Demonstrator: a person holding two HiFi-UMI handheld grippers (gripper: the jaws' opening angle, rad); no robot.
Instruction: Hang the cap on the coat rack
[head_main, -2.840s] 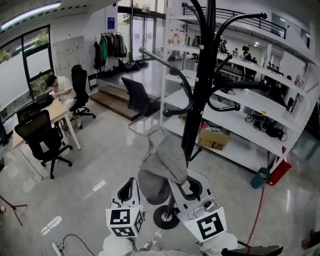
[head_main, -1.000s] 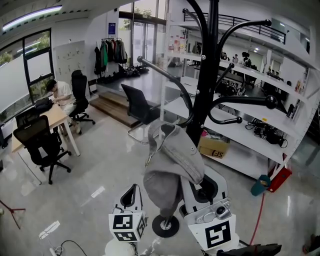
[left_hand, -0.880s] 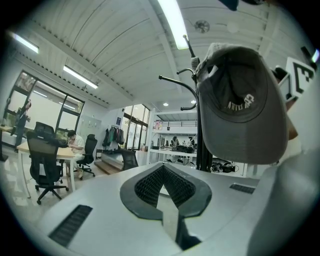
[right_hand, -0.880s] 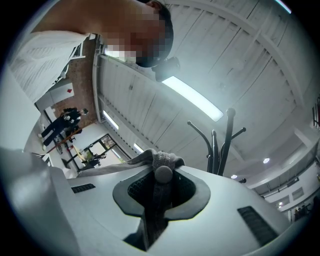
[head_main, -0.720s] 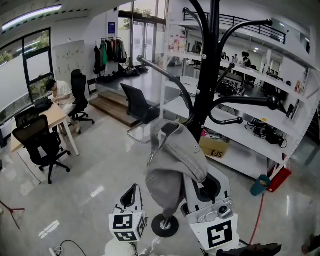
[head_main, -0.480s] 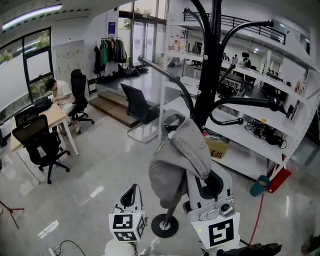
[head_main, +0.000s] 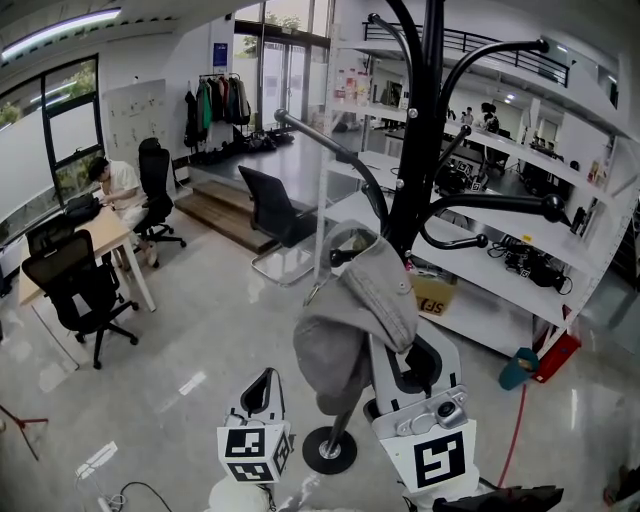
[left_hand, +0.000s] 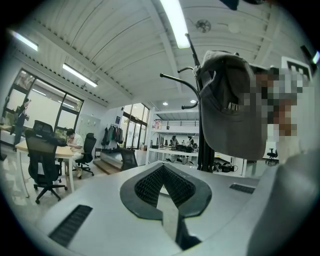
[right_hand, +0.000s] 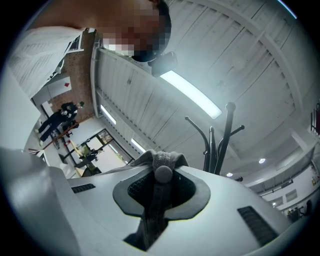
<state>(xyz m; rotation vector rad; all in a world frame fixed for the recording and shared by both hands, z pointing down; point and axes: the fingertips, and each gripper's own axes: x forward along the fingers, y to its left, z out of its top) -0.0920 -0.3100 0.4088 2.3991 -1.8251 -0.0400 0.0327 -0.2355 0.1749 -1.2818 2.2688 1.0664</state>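
A grey cap (head_main: 352, 318) hangs over my right gripper (head_main: 388, 348), which is shut on its crown and holds it up in front of the black coat rack (head_main: 420, 150). The cap sits just below the rack's lower curved hooks (head_main: 345, 160). In the right gripper view the jaws pinch the grey fabric by the cap's top button (right_hand: 163, 173), with the rack's hooks (right_hand: 220, 145) ahead. My left gripper (head_main: 264, 380) stays low at the left, shut on nothing. The left gripper view has the cap (left_hand: 232, 110) up at the right and the rack (left_hand: 192, 75) behind it.
The rack's round base (head_main: 330, 450) stands on the glossy floor between my grippers. White shelving (head_main: 500, 200) with a cardboard box (head_main: 432, 297) runs behind the rack. Office chairs (head_main: 75, 280) and a desk with a seated person (head_main: 115, 185) are far left. A red cable (head_main: 515, 420) lies at the right.
My right gripper has lifted the cap higher and nearer to the rack's pole. The left gripper has hardly moved.
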